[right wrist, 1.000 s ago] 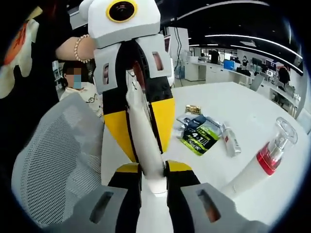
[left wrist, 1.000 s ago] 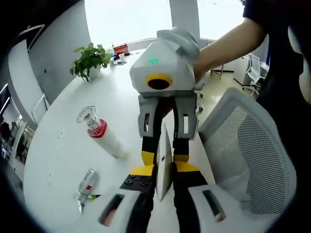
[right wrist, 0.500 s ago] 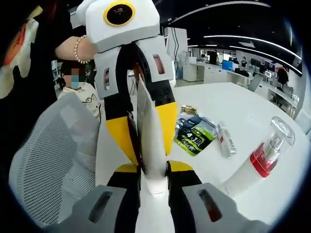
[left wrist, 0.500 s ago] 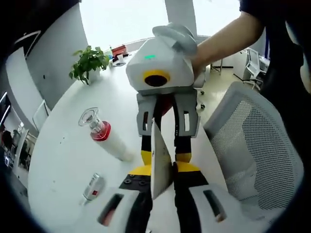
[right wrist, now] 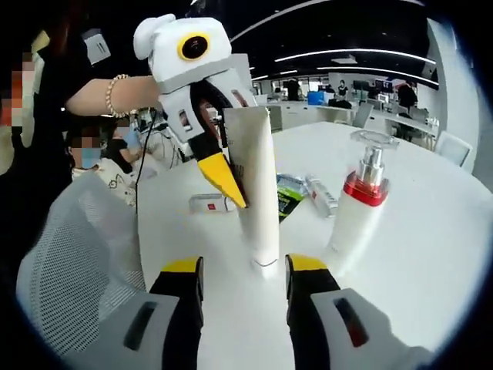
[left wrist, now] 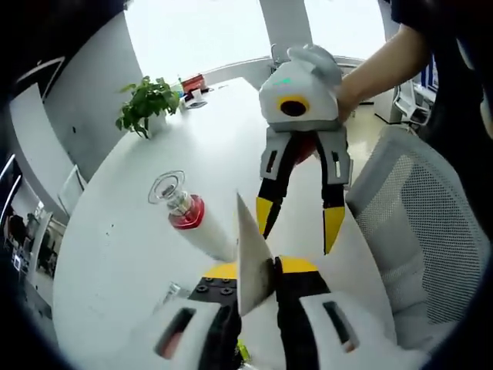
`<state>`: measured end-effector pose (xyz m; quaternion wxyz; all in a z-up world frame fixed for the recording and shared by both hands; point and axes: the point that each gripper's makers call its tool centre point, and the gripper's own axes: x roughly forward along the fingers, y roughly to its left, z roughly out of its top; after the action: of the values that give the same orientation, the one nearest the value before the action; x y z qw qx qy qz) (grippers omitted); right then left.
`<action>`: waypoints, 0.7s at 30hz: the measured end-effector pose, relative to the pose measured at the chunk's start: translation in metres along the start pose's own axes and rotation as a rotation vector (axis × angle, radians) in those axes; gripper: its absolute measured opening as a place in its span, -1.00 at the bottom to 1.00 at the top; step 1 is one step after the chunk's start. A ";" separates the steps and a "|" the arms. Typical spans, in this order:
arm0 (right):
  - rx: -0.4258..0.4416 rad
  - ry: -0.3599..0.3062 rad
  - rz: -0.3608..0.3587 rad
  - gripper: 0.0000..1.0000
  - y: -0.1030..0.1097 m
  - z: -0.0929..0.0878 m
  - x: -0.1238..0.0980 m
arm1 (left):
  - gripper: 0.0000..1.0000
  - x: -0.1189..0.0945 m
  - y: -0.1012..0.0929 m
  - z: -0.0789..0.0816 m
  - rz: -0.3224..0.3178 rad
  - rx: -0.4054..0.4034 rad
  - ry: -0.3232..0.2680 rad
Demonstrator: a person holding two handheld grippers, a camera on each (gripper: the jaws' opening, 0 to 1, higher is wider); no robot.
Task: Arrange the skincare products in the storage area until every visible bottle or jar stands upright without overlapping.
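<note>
The round white table [left wrist: 115,231] carries everything, with a mesh office chair [left wrist: 431,231] just beside its edge. On it a white pump bottle [right wrist: 356,208] with a red collar and clear cap stands upright, near a white squeeze tube [right wrist: 258,193] that stands cap-down, its flat crimped end up. Behind them lie a green sachet [right wrist: 286,202] and two small tubes [right wrist: 320,194], flat on the table. The left gripper [right wrist: 223,166] is clamped on the squeeze tube near its upper, flattened part; the right gripper [right wrist: 245,266] hangs with its jaws apart on either side of the cap, touching nothing. The tube looks light and soft-walled, likely to buckle or slip if pinched mid-body, so the stiffer places to grip are the crimp or the cap shoulder. The pump bottle seems rigid and top-heavy; its body below the collar offers the safest hold.
</note>
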<state>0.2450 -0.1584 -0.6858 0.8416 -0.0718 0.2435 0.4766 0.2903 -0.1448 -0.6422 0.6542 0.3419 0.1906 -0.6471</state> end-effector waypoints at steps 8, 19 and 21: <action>0.051 -0.018 -0.065 0.05 -0.009 -0.008 -0.010 | -0.58 0.007 0.027 -0.003 0.013 -0.005 -0.001; 0.094 -0.046 -0.121 0.34 -0.020 -0.007 -0.022 | -0.57 0.016 0.052 -0.005 0.023 0.012 0.010; 0.102 -0.047 -0.125 0.35 -0.022 -0.009 -0.024 | -0.57 0.017 0.053 -0.004 0.023 0.012 0.011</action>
<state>0.2498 -0.1915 -0.6843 0.8778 -0.0329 0.2427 0.4117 0.3446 -0.1578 -0.6463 0.6584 0.3513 0.1864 -0.6390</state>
